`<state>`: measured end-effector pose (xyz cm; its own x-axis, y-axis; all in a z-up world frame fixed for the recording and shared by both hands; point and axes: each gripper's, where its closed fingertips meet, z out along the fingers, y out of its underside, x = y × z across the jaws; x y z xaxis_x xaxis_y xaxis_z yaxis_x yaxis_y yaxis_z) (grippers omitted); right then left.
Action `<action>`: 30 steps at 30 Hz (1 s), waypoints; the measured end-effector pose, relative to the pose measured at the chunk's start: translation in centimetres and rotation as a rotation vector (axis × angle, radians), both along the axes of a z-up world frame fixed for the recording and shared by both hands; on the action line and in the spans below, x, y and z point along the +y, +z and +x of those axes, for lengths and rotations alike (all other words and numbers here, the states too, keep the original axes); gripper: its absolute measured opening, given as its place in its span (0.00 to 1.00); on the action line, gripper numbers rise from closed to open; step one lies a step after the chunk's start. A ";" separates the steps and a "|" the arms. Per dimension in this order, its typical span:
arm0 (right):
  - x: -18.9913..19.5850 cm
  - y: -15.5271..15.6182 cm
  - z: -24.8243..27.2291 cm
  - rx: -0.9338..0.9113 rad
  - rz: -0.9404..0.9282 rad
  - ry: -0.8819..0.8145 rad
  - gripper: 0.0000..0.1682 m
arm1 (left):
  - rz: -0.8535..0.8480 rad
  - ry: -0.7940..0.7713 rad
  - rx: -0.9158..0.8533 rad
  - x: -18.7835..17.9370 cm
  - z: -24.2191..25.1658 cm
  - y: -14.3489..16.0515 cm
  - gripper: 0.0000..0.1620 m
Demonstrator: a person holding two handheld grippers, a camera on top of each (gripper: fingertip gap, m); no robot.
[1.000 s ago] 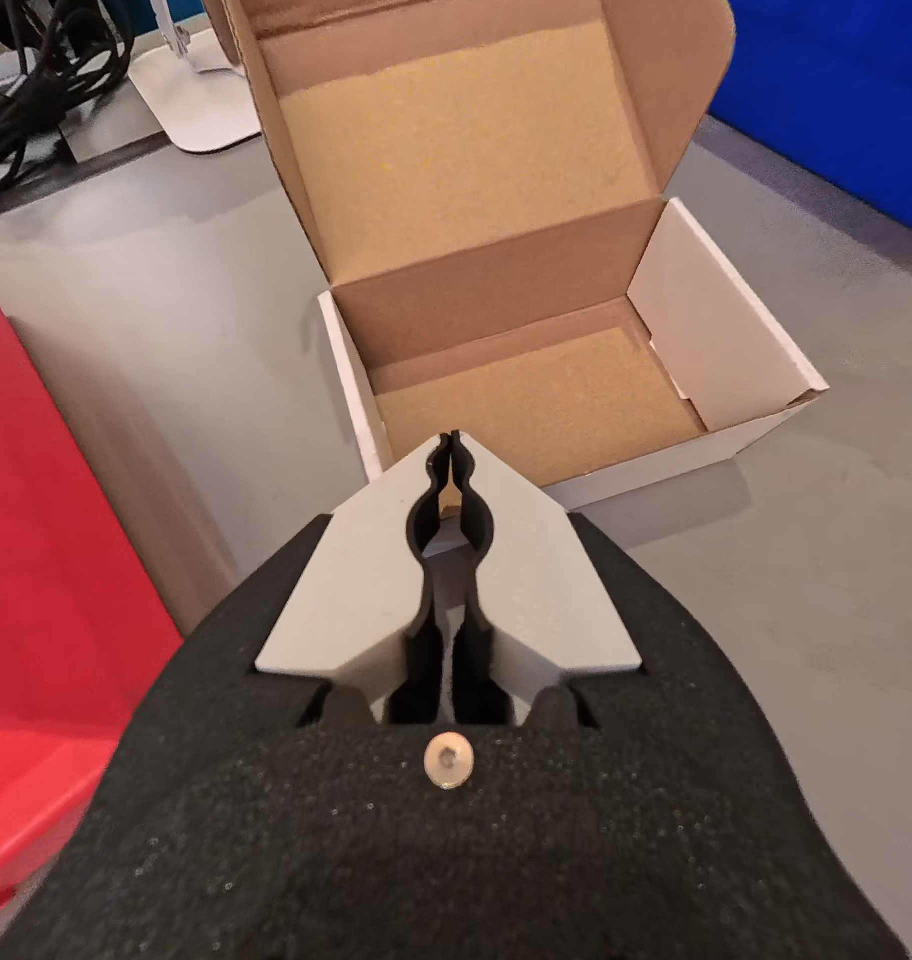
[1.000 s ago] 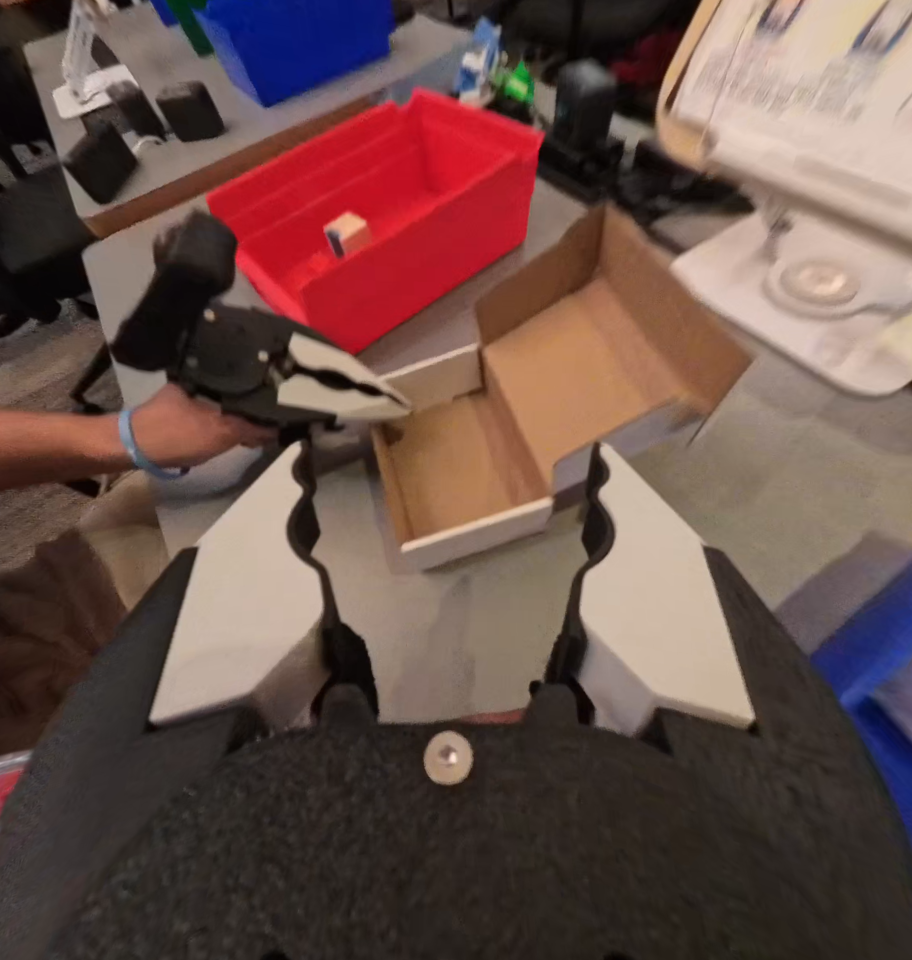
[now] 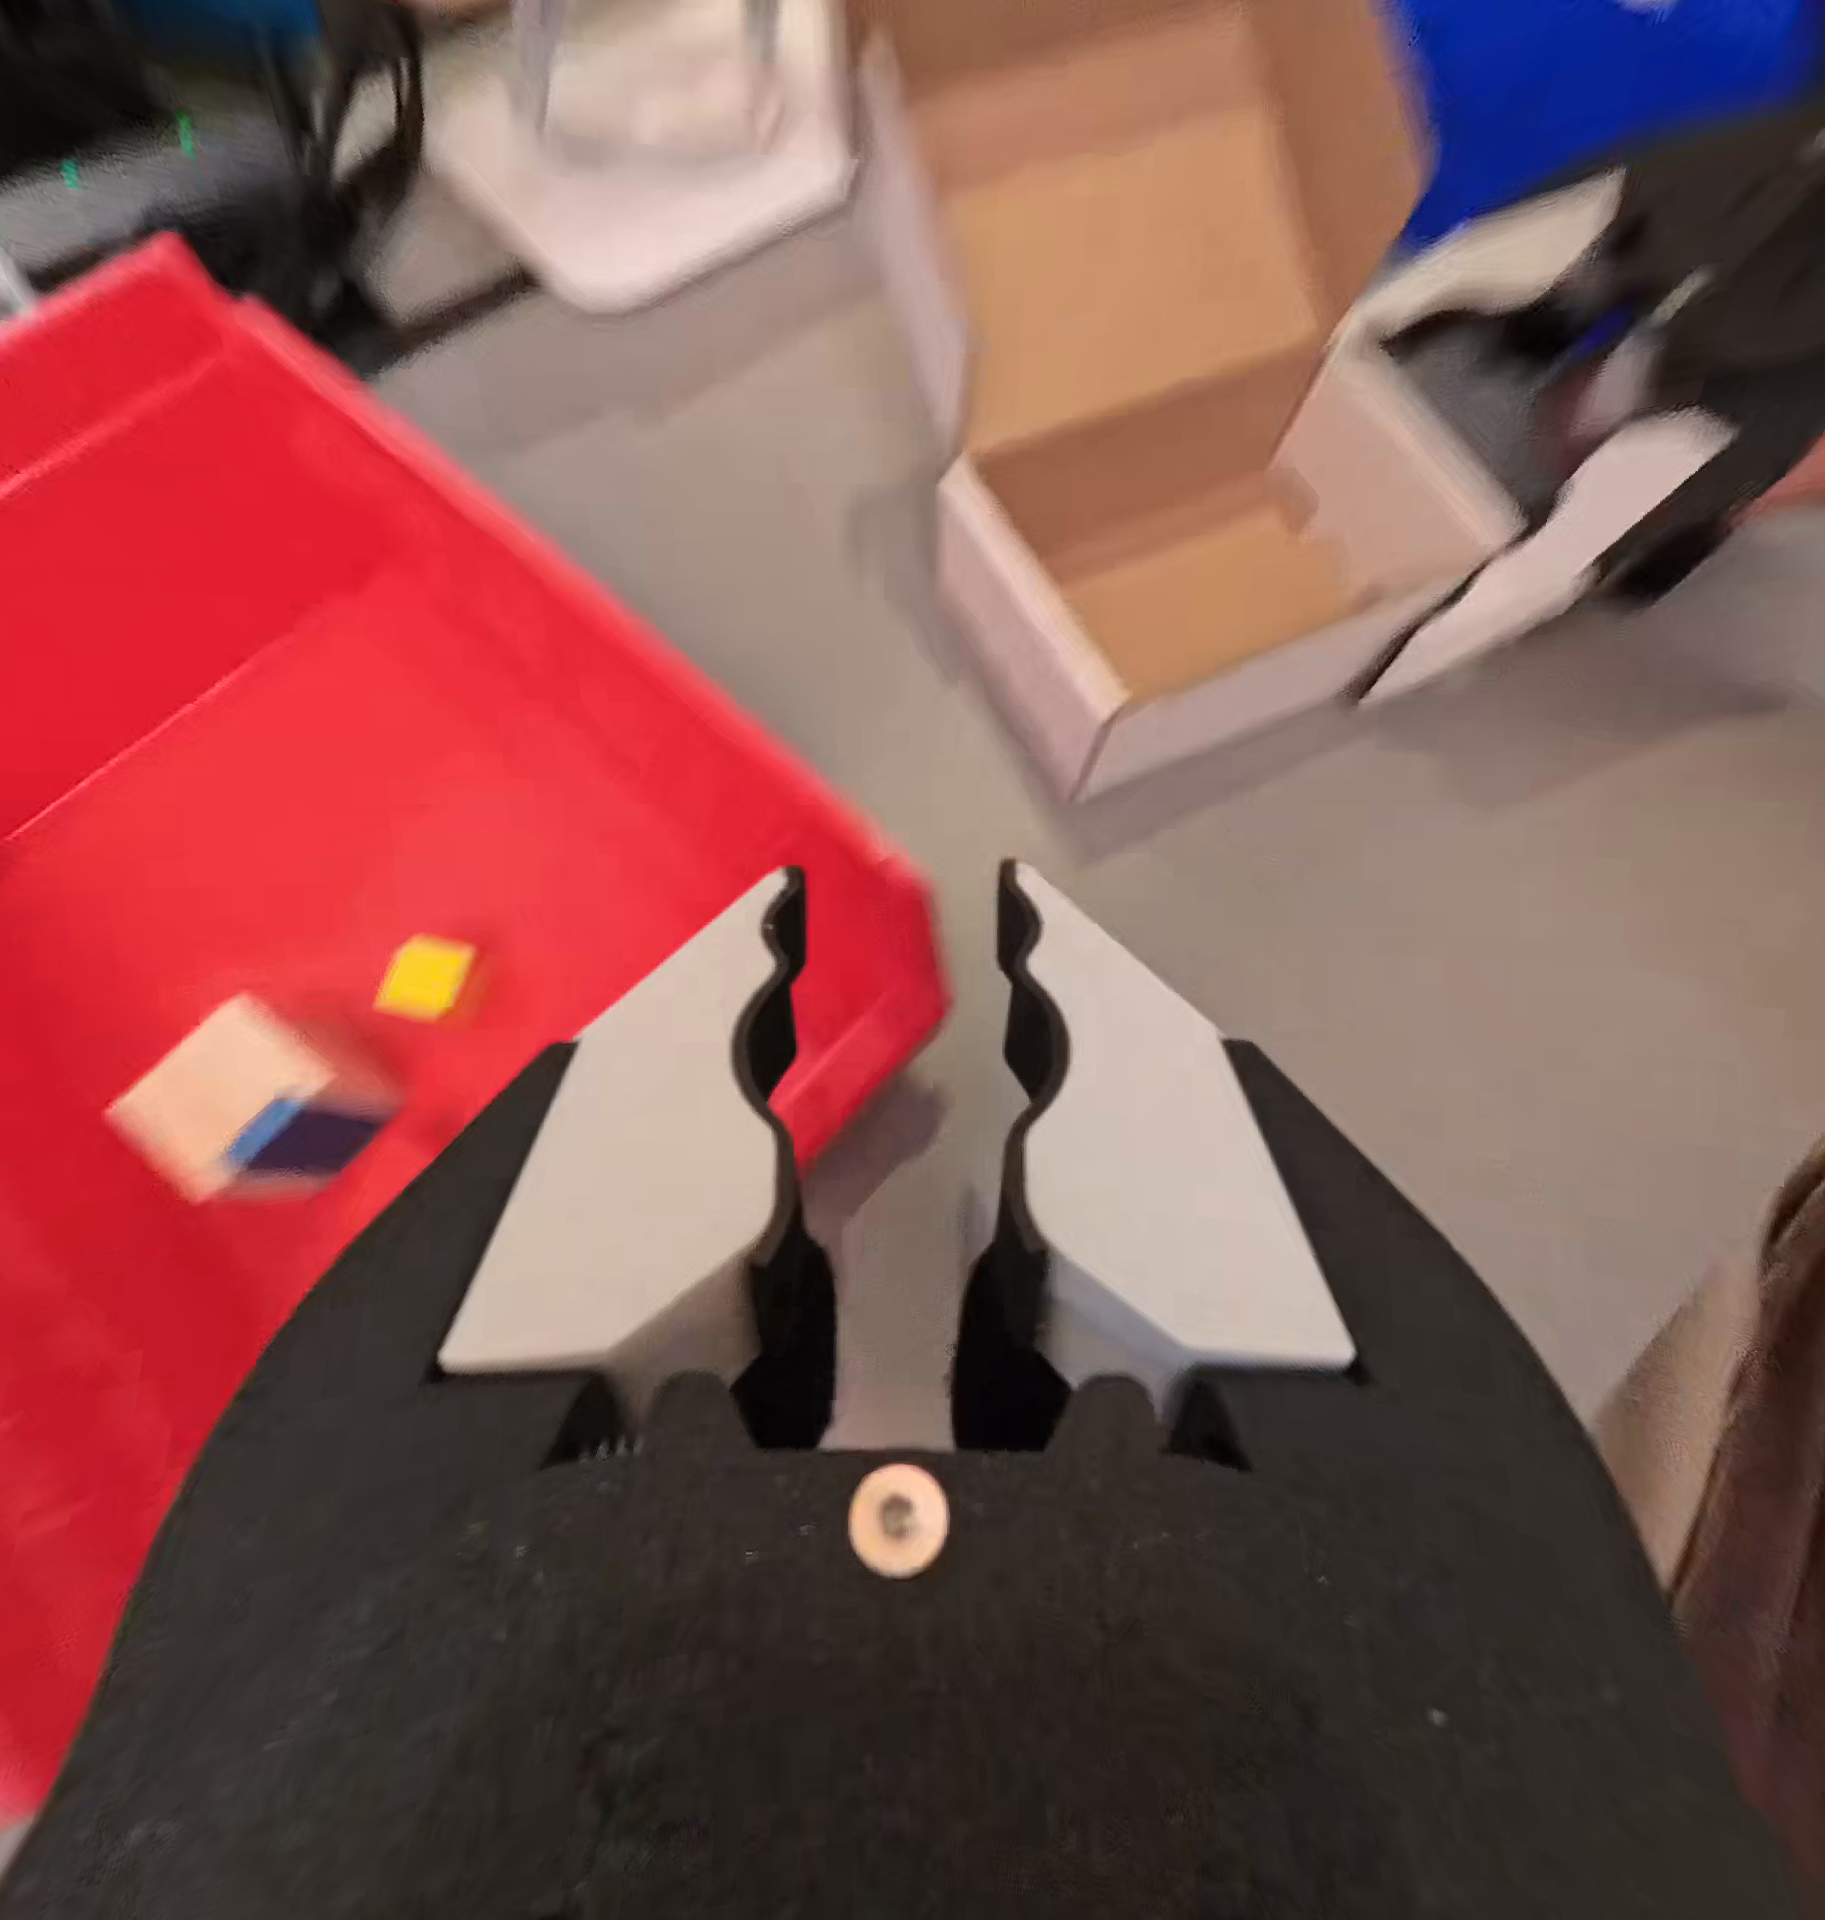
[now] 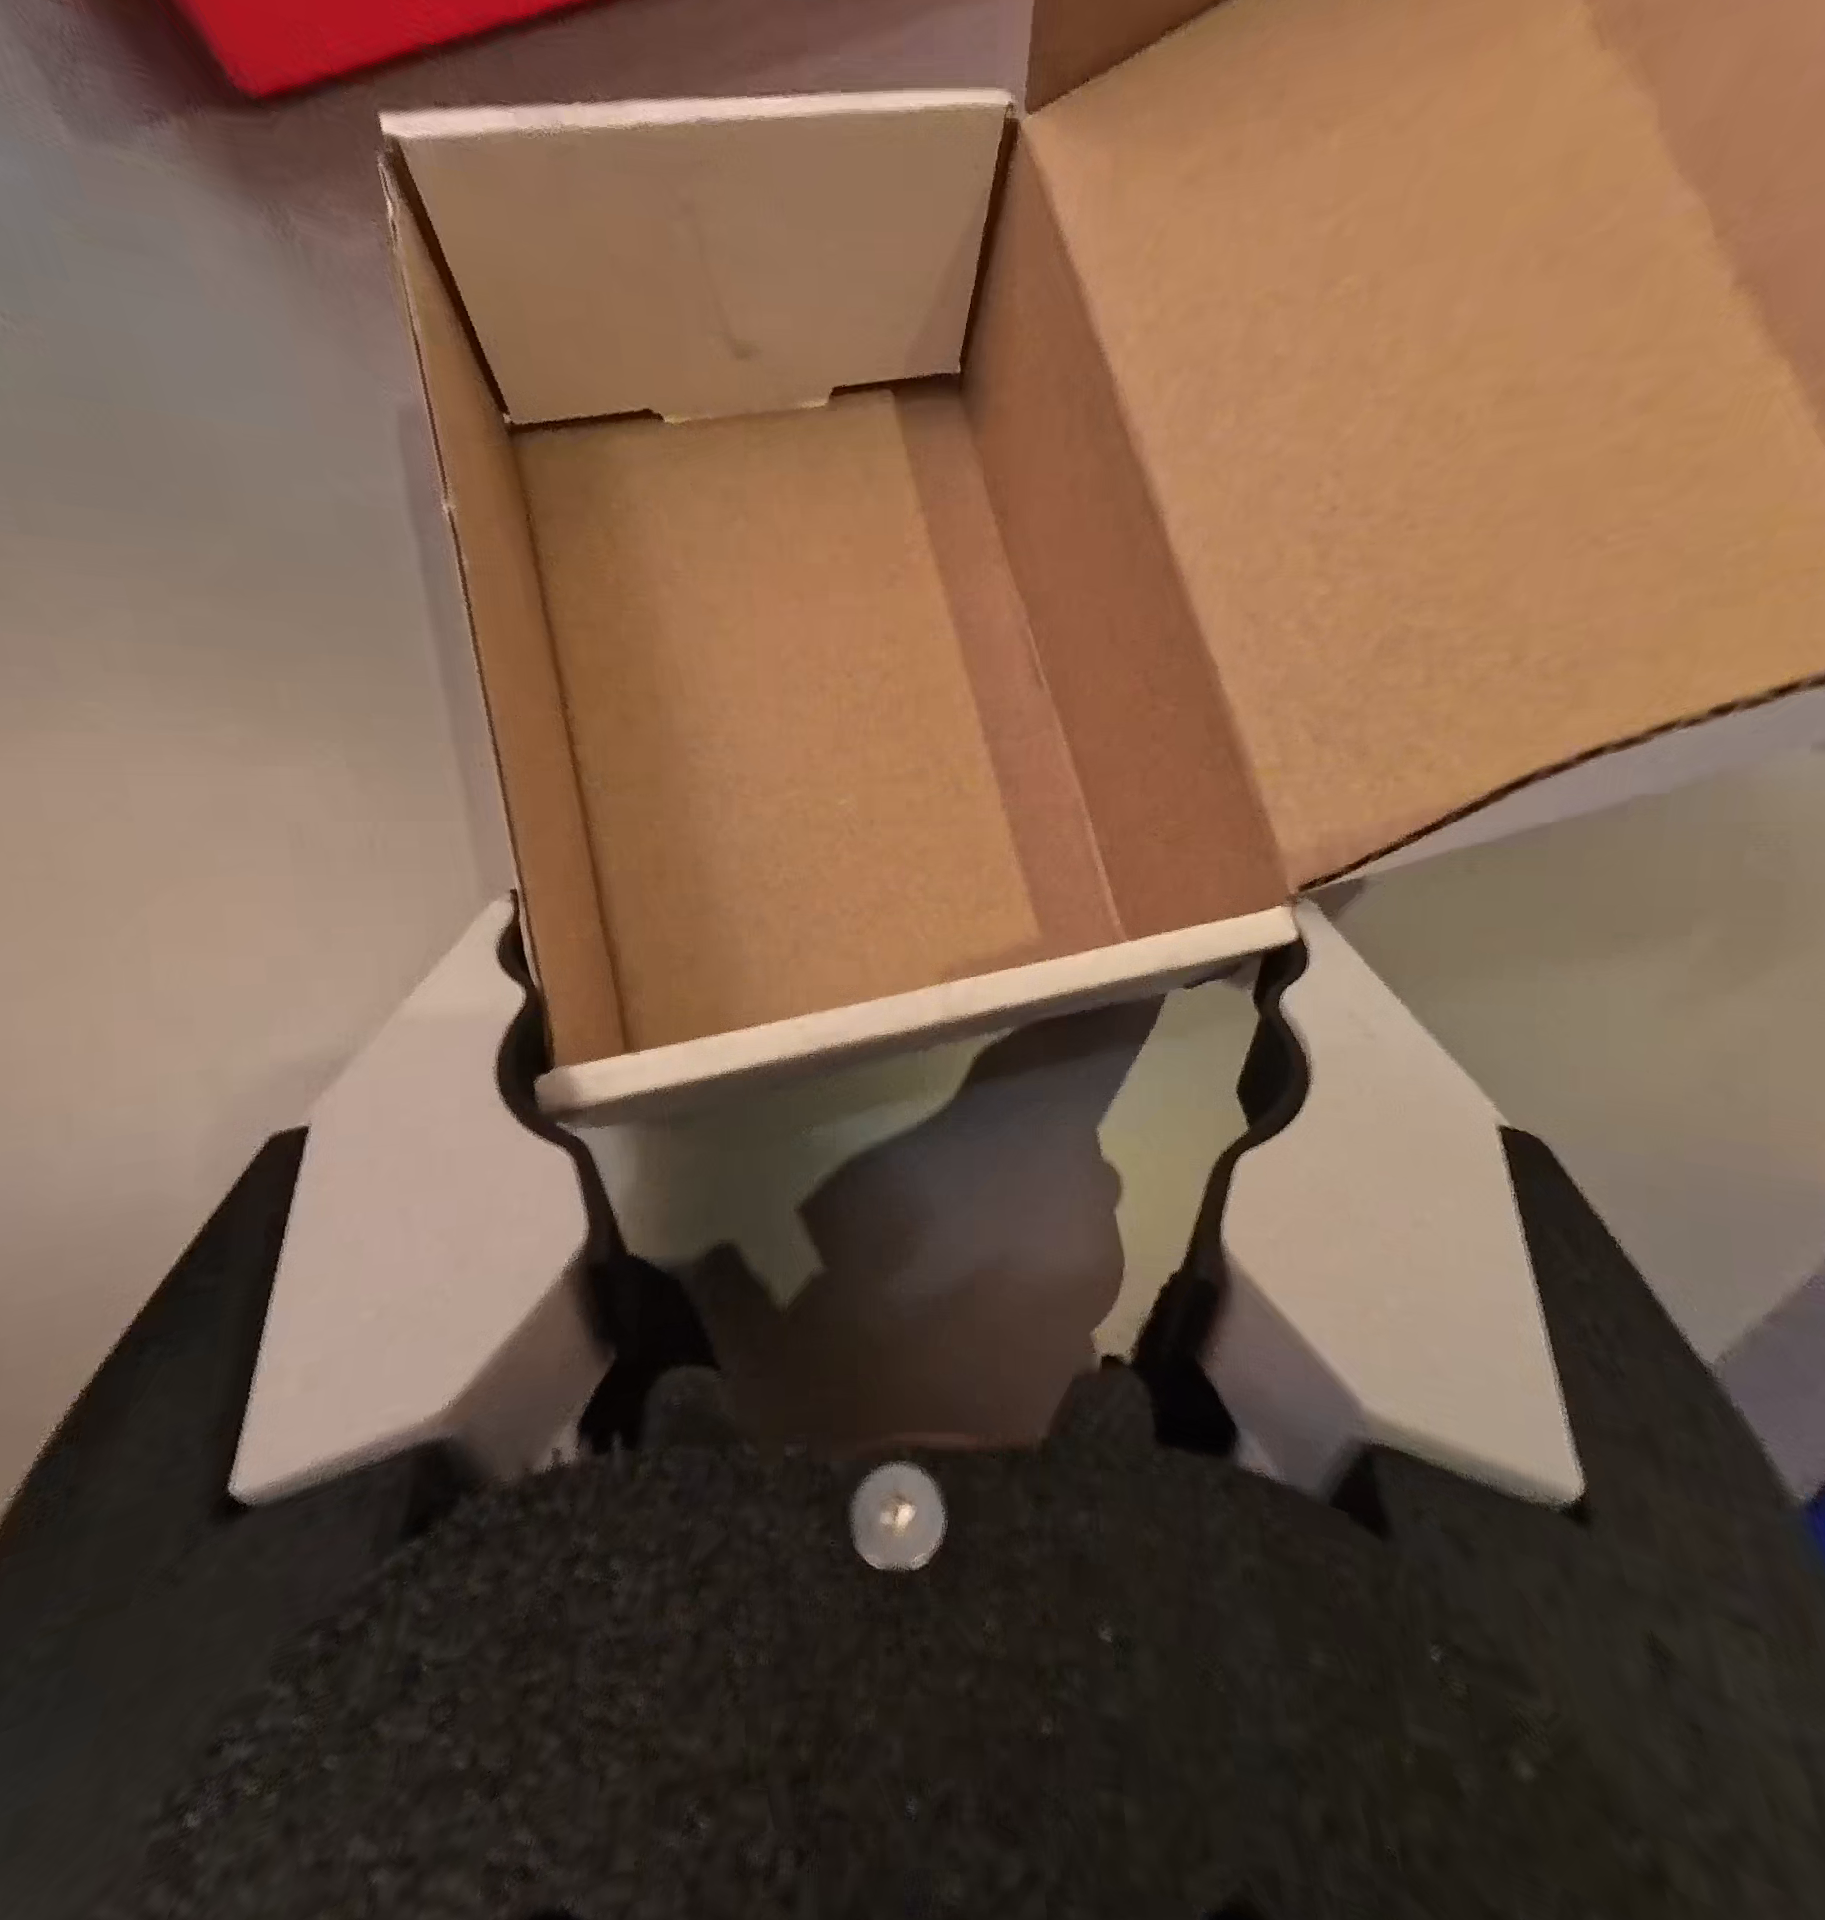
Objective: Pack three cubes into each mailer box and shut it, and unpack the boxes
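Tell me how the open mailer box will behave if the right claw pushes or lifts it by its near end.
The mailer box looks empty and made of thin cardboard, so it probably slides easily on the smooth grey table. Its raised lid may make it tip backward. The right claw, open around its end wall, could dent it.

1. mailer box [image 4: 783, 675]: white outside, brown cardboard inside, standing on the grey table with its lid [image 4: 1459, 468] folded back open; nothing inside.
2. wooden cube [image 3: 243, 1101]: pale faces with a blue side, lying tilted in the red bin [image 3: 264, 623].
3. yellow cube [image 3: 425, 977]: smaller in view, just beyond the wooden one, in the same bin.
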<state>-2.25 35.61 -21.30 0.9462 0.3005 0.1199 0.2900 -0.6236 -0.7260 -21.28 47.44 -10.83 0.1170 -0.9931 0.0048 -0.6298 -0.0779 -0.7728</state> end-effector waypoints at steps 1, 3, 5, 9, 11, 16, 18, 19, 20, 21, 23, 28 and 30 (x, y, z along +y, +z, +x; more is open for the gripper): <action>0.0 0.0 0.0 0.005 0.001 -0.002 0.79 | 0.029 0.003 0.103 2.0 -1.3 -0.5 0.22; 0.1 -0.1 0.1 0.008 0.001 0.001 0.79 | 0.105 -0.027 0.269 5.5 -2.7 -1.4 0.25; 0.2 -0.1 0.0 -0.003 -0.003 0.003 0.79 | 0.185 -0.078 0.448 8.5 -3.1 -3.2 0.27; 0.4 -0.1 -0.1 -0.011 -0.001 0.008 0.79 | 0.243 -0.131 0.682 12.2 -2.1 -7.6 0.28; 0.4 -0.2 -0.1 0.003 0.003 0.008 0.79 | 0.252 -0.127 0.759 13.5 -1.9 -9.0 0.27; 0.3 -0.1 -0.1 0.016 0.015 0.010 0.79 | 0.206 -0.128 0.825 14.5 -2.2 -10.8 0.16; 0.1 -0.1 -0.1 0.015 0.017 0.012 0.79 | 0.173 -0.131 0.776 14.3 -1.8 -10.6 0.12; 0.1 -0.1 -0.1 0.016 0.017 0.013 0.79 | 0.170 -0.126 0.762 14.3 -1.7 -10.1 0.12; 0.0 -0.1 -0.1 0.017 0.018 0.015 0.79 | 0.183 -0.129 0.745 14.3 -1.5 -9.2 0.12; 0.0 -0.1 -0.1 0.017 0.018 0.017 0.79 | 0.205 -0.138 0.719 14.2 -1.1 -7.9 0.12; -0.1 -0.1 -0.2 0.013 0.018 0.023 0.79 | 0.232 -0.175 0.621 12.7 0.6 -4.1 0.12; -0.1 -0.1 -0.4 0.000 0.021 0.041 0.79 | 0.250 -0.502 0.286 0.5 8.5 4.7 0.12; -0.1 -0.1 -0.4 0.001 0.019 0.046 0.79 | 0.241 -0.637 0.289 -4.6 11.2 3.5 0.12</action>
